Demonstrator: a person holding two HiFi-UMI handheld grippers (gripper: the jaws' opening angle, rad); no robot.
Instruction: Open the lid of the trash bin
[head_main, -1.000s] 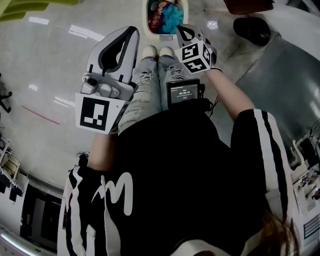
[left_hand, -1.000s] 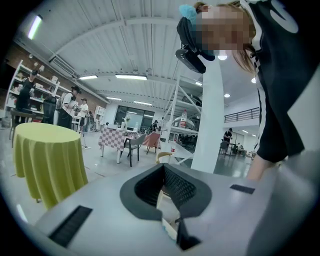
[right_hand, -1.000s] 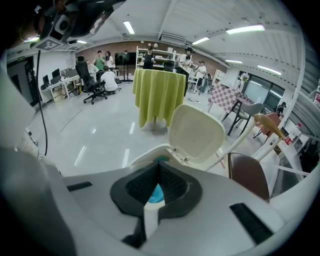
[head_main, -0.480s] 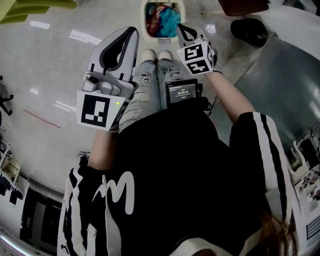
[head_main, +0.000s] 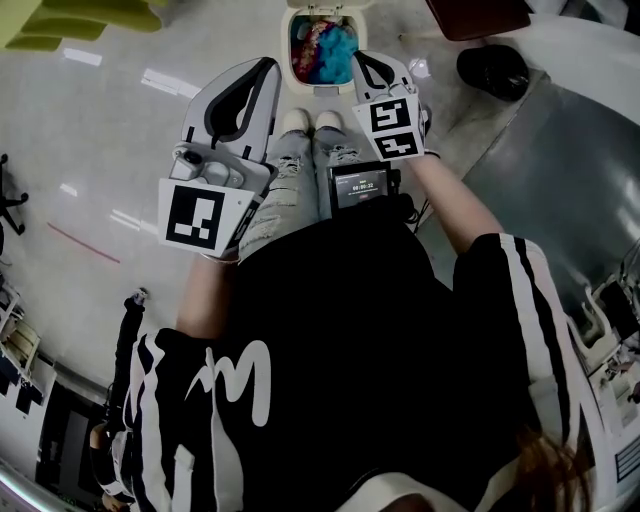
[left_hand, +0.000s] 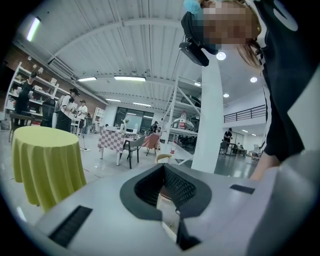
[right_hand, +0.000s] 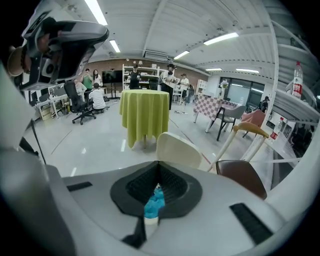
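Head view shows trash bin (head_main: 288, 50) just beyond right gripper (head_main: 365, 62).

Waist screen (head_main: 362, 186), 1 o'clock near centre: digit row, too small to read. Black-and-white code markers (head_main: 203, 217), no letters: on left gripper (head_main: 264, 68) at 10 o'clock, right gripper (head_main: 362, 60) at 1 o'clock. Black shirt (head_main: 400, 350): white M-like shape

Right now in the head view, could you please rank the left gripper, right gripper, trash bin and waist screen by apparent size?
1. Left gripper, clearly largest, though likely nearest the camera.
2 and 3. Right gripper and trash bin look about alike; not ranked.
4. Waist screen, smallest.
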